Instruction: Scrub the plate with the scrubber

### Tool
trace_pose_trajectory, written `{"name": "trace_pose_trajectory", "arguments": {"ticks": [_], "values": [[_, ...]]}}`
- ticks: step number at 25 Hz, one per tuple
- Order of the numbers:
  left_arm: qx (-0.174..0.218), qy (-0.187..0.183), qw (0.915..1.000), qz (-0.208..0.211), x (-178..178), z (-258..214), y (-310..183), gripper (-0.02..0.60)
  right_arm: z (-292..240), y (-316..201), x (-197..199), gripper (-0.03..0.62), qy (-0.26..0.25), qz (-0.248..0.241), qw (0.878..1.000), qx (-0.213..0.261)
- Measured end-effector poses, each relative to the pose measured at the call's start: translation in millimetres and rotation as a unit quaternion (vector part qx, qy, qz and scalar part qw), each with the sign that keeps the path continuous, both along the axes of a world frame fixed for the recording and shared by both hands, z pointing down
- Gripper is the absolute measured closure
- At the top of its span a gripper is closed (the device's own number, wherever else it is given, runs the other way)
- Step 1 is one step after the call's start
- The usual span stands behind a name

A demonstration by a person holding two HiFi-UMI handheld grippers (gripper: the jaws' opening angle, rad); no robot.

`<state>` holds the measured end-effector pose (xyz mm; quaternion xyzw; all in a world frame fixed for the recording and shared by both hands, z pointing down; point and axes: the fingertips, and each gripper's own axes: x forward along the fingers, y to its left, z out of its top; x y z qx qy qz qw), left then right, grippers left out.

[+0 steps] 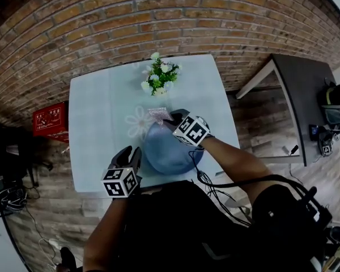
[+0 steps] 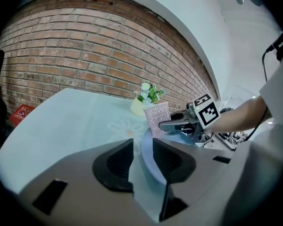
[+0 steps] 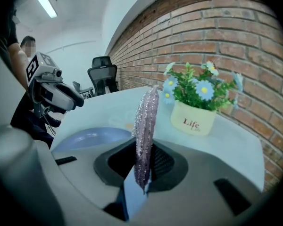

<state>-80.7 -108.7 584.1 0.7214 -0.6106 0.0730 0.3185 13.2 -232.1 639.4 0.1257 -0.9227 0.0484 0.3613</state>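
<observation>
The left claw (image 2: 142, 157) stands open at the near edge of the blue plate (image 1: 169, 151). We see the plate's rim running up between its jaws, with pale tabletop showing in the gap beside it, so the pads are not clamped on it. The right claw (image 3: 144, 161) is closed tight on the scrubber (image 3: 145, 126), a glittering pinkish-silver pad pinched edge-on and standing upright out of the jaws. From the head view we find that claw reaching over the plate from the person's right side and holding the scrubber at the plate's far rim. We cannot tell whether the pad touches the rim. The plate lies flat near the front edge of the light table (image 1: 96, 112). A small pot of blue and white flowers (image 1: 158, 77) sits farther back on the table, towards the brick wall (image 1: 158, 21).
</observation>
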Motion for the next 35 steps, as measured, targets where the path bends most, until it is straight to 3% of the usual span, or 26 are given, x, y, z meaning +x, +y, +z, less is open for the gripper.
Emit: {"name": "trace_pose_trajectory", "arguments": {"ticks": [21,35], "values": [[-0.012,-0.003,0.9992,0.037,30,10,-14,0.471,-4,-18,80,0.526,0.008,0.135,0.991,0.025],[-0.021,0.001,0.9942,0.106,20,4,-9,0.472,-4,1,117,0.526,0.026,0.25,0.968,0.019]]}}
